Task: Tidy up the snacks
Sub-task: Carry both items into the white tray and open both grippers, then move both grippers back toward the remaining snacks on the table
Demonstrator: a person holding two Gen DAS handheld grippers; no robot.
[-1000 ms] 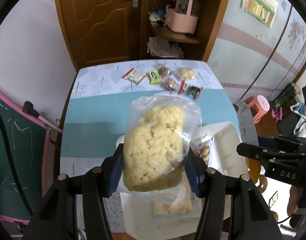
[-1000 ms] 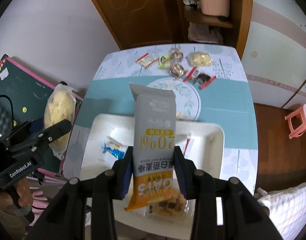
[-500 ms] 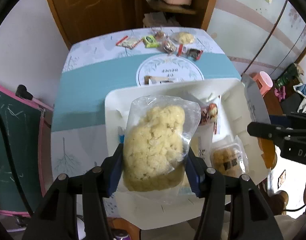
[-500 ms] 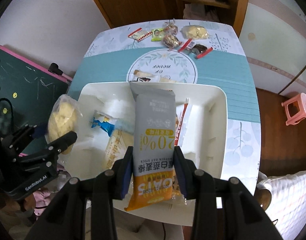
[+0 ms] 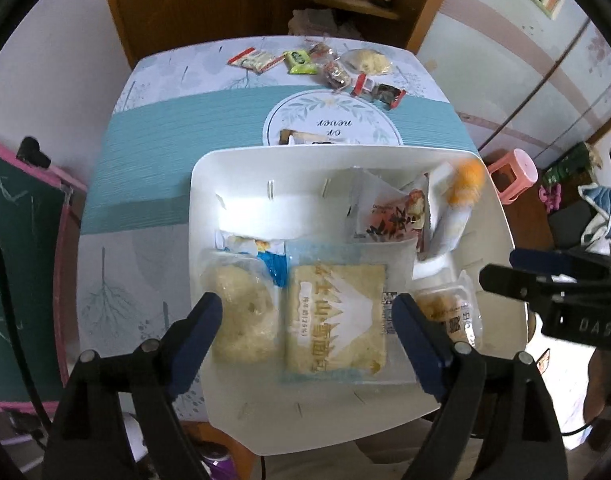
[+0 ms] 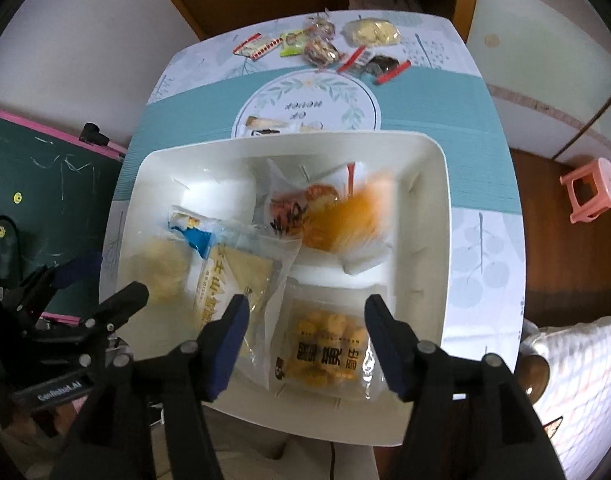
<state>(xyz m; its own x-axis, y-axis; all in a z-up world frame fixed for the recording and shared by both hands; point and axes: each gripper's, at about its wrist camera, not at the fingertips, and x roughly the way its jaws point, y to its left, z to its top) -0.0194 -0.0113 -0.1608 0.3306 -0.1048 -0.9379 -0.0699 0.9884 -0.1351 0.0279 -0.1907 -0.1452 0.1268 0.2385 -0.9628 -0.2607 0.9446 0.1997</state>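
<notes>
Over white tray (image 5: 241,420) | both tongs (image 5: 305,312) (image 6: 305,316) wide, empty | oat bar (image 5: 457,204) blurred, sharper left view

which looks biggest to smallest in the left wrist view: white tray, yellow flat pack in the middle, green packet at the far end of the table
1. white tray
2. yellow flat pack
3. green packet

The green packet lies much farther from the camera, so its true size against the pack is unsure.

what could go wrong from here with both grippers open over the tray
The blurred oat bar looks mid-fall and may land leaning on the tray wall. The puffed snack bag sits at the tray's left wall and could slide out. More snacks wait at the table's far edge; piling onto the stacked packets could spill them.
</notes>
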